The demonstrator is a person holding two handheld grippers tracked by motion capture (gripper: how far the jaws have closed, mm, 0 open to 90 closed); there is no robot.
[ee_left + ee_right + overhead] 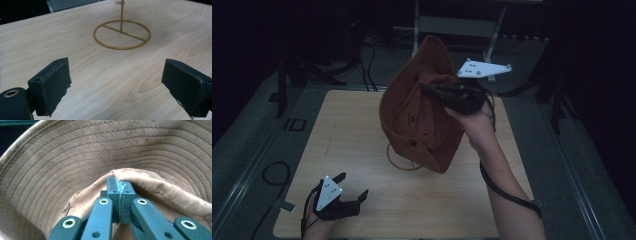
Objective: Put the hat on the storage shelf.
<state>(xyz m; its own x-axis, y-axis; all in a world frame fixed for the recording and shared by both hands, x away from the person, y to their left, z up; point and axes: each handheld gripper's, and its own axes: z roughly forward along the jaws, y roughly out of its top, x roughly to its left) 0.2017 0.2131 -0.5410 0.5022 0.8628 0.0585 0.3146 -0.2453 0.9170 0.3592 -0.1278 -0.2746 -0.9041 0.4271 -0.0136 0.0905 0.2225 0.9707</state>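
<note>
- right gripper [432,90] is lifted above the table, held by the person's right hand [477,122]; its jaws are pressed together on a fold of the brown hat [422,115].
- in the right gripper view the right gripper [119,185] pinches the cloth at the inside of the hat [75,162], and the stitched rings of the brim go around it.
- the grey three-cornered plate [483,68] of this gripper points to the far right side, and its cable [504,192] runs down along the forearm.
- the hat hangs in the air over the middle of the table, with the crown pointing up and away and the brim opening toward the person.
- just under the hat stands a thin golden wire stand [402,159]; its round ring base lies on the wood and the hat covers the upper part.
- in the left gripper view the stand [122,33] shows a ring, a cross bar and a straight rod going up.
- left gripper [349,187] rests low at the near left corner of the wooden table [362,135]; its jaws are spread wide and hold nothing.
- the left gripper [115,87] points toward the stand, well apart from it.
</note>
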